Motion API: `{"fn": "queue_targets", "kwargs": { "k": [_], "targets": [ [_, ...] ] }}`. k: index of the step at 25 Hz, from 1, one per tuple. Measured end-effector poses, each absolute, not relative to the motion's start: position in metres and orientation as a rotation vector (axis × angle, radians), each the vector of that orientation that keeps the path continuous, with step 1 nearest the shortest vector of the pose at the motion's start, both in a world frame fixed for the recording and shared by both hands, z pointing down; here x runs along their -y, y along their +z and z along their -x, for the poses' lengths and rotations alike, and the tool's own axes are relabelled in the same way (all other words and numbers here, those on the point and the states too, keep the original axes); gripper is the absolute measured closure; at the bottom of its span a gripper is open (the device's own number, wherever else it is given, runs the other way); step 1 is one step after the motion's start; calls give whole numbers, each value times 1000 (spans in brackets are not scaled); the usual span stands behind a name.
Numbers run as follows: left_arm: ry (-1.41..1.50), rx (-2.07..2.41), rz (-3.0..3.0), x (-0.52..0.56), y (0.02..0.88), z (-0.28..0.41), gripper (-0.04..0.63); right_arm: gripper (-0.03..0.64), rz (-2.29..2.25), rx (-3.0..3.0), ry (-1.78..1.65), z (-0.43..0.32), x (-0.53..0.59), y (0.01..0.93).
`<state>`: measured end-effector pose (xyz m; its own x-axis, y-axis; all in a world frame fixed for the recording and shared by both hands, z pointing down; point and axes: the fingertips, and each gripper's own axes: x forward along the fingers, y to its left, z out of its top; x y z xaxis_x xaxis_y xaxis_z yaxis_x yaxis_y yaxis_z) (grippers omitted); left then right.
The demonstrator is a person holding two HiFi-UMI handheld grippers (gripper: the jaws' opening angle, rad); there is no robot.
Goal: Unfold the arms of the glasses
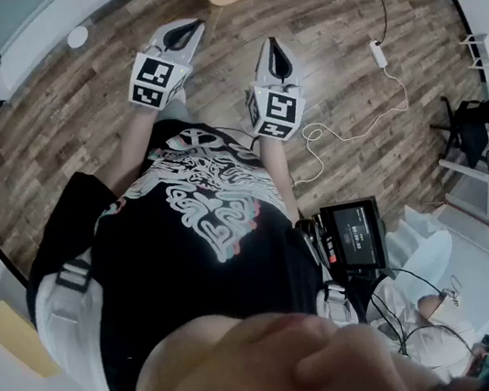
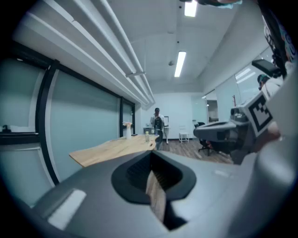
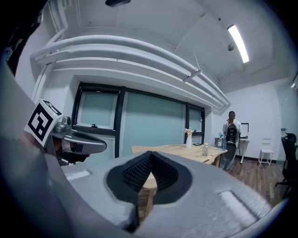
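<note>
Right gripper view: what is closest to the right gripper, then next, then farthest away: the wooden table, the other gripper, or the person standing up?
1. The left gripper, close by on the left.
2. The wooden table, in the middle.
3. The person, far back on the right.

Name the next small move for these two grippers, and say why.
Probably walk toward the wooden table. The left gripper and right gripper are both shut and empty, held out over the floor, and no glasses show in any view, so the work surface must first come within reach.
</note>
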<state>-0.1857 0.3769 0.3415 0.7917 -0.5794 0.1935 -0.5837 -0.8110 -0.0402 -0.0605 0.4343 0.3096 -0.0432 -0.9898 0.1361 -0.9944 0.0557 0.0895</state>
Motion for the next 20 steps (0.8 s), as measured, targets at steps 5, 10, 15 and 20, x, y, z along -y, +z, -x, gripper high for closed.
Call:
{"fn": "queue_targets", "kwargs": {
  "k": [5, 10, 15, 20],
  "targets": [
    [336, 956, -2965, -376, 343, 187, 606, 618, -2060, 2156, 38, 62, -431, 312],
    [313, 984, -2977, -373, 342, 190, 606, 618, -2063, 2157, 32, 62, -427, 312],
    [297, 973, -2970, -378, 336, 182, 606, 618, -2052, 2196, 53, 60, -432, 311],
    [305, 965, -2972, -390, 334, 180, 606, 618, -2072, 2189, 58, 50, -447, 310]
  ]
}}
